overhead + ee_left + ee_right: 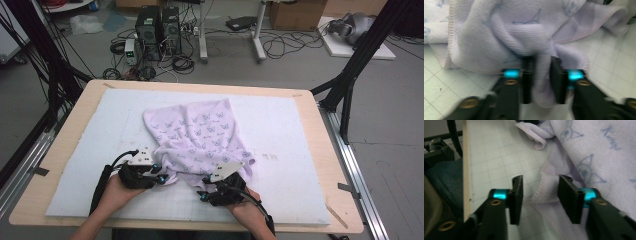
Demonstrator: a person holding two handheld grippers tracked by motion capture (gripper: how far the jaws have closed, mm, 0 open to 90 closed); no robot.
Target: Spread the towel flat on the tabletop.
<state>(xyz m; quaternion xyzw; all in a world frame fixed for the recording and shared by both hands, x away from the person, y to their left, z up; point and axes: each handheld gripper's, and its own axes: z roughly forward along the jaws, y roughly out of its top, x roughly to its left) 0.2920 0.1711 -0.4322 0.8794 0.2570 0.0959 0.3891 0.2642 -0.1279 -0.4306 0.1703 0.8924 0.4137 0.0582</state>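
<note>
White gridded surface (300,150): lilac printed towel (200,132); left gripper (540,75) jaws pinched its near fold for lifting; right gripper (540,192) jaws straddled hem, unclosed.

Bare mat (300,130) right of towel (200,132) free; crumpled towel blocks centre.

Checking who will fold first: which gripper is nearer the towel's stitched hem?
Left. The left gripper has a bunched fold of the towel pinched between its pads; the right gripper straddles the hem, not pressing it.
</note>
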